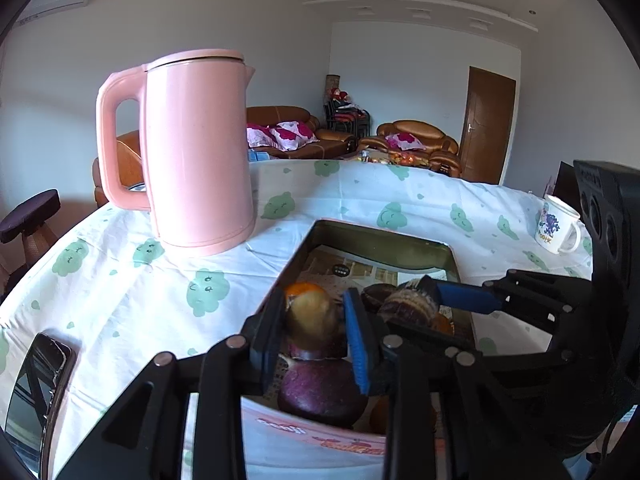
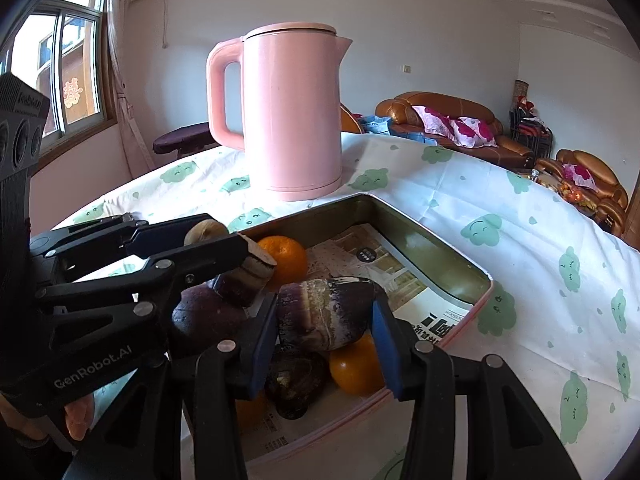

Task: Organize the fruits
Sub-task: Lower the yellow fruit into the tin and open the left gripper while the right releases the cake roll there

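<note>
Nearest, the left gripper (image 1: 312, 340) holds its blue pads narrowly apart around a small brownish fruit (image 1: 310, 316) over the near end of the metal tin (image 2: 436, 240); whether the pads press on that fruit cannot be told. Beside it, the right gripper (image 2: 326, 336) stands wider, its pads against both sides of a mottled purple-brown fruit (image 2: 324, 314) lifted just above the tin's contents. Below, on the printed paper lining the tin, lie a dark purple fruit (image 1: 320, 392) and two oranges (image 2: 284, 258), one near the rim and one toward the middle. The tin rests on a white tablecloth (image 1: 132, 280) with green cloud prints. Beyond stands a pink kettle (image 1: 196, 148), upright; a white mug (image 1: 558, 224) stands at the far right edge.
</note>
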